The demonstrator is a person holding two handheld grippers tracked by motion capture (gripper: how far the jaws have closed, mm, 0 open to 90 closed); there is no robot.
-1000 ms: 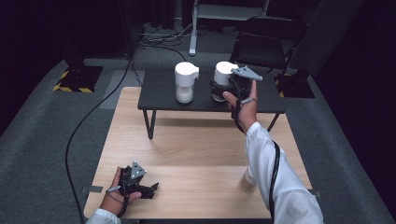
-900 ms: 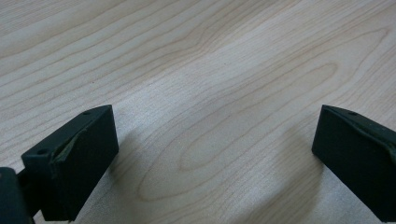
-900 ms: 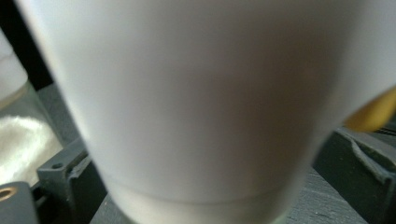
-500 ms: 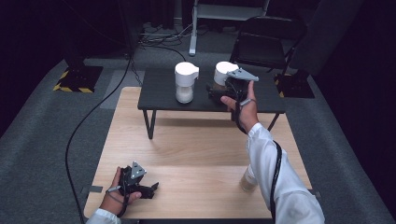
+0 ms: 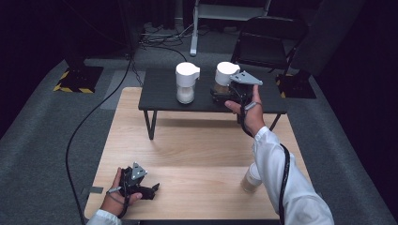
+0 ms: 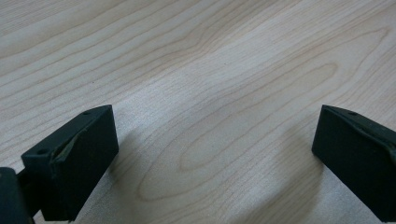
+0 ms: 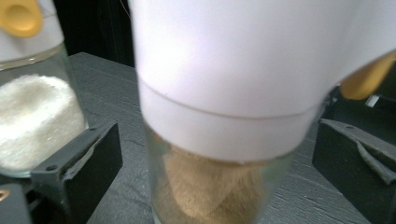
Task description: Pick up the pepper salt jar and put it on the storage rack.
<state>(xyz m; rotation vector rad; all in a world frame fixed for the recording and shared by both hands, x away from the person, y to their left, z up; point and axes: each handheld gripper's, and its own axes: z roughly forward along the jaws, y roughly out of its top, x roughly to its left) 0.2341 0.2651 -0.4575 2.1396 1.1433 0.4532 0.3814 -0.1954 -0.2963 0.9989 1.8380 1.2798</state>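
In the high view, your right gripper (image 5: 224,92) reaches the brown jar (image 5: 224,79) on the black shelf (image 5: 159,91), right of the white jar (image 5: 186,83); a cup (image 5: 251,178) nearer you is half hidden by your sleeve. In the left gripper view, the jaws stand apart over bare table (image 6: 210,70). In the right gripper view, the jaws stand apart either side of the blurred brown jar (image 7: 219,140): centre it before closing, I judge.

A black folding chair (image 5: 267,40) stands behind the tables, with a black-and-yellow striped base (image 5: 77,77) at left.
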